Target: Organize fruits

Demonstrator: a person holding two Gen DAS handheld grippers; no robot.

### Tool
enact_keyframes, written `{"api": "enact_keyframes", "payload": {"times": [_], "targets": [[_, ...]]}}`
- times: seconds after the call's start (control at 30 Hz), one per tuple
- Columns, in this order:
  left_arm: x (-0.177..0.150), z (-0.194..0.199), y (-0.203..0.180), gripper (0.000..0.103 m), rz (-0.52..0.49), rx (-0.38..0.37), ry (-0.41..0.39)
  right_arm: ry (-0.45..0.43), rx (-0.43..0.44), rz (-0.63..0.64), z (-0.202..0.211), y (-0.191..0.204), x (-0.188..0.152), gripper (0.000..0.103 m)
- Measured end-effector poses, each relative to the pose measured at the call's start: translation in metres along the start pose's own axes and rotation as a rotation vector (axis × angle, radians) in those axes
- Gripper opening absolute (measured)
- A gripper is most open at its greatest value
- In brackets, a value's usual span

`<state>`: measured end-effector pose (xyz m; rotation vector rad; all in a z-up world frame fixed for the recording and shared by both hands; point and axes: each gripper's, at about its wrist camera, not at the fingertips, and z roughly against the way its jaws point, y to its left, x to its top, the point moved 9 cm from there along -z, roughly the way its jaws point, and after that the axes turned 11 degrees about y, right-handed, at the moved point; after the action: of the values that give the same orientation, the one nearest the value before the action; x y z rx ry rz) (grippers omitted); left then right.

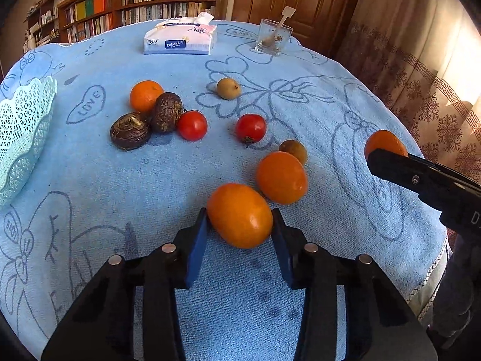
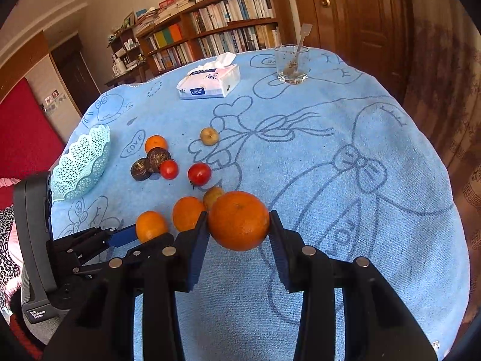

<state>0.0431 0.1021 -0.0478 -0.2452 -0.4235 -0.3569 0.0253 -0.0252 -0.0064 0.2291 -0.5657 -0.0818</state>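
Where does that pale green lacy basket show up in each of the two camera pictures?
Left wrist view: the basket sits at the far left edge, partly cut off, left of the two dark brown fruits.
Right wrist view: the basket lies left of centre, whole, above the left gripper.
Shared landmark: the tissue pack at the far side of the blue cloth in both.
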Motion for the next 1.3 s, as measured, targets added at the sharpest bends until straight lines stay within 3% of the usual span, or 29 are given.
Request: {"api": "enact_keyframes", "payload": {"times": [0.27, 0.57, 0.83, 1.17, 1.27, 1.3], "targets": [[0.012, 0.041, 0.045, 0.042, 0.082, 0.05, -0.112, 0.002, 0.011, 0.007, -0.003, 0.01, -0.002, 0.04], [0.031, 0.103, 0.137, 0.042, 0.224, 0.201, -0.267, 0.016, 0.024, -0.006, -0.014, 0.025, -0.001, 0.04], [0.023, 0.126, 0.212, 0.042, 0.36, 0.296, -0.31, 0.008, 0.054, 0.016, -0.02, 0.059, 0.011, 0.04], [0.011, 0.126, 0.256, 0.042, 0.435, 0.326, -0.305, 0.013, 0.082, 0.105, -0.028, 0.111, 0.025, 0.04], [0.011, 0.133, 0.262, 0.047, 0.445, 0.331, -0.321, 0.011, 0.089, 0.126, -0.03, 0.124, 0.03, 0.04], [0.011, 0.137, 0.264, 0.06, 0.451, 0.333, -0.331, 0.011, 0.091, 0.133, -0.031, 0.128, 0.032, 0.04]]}}
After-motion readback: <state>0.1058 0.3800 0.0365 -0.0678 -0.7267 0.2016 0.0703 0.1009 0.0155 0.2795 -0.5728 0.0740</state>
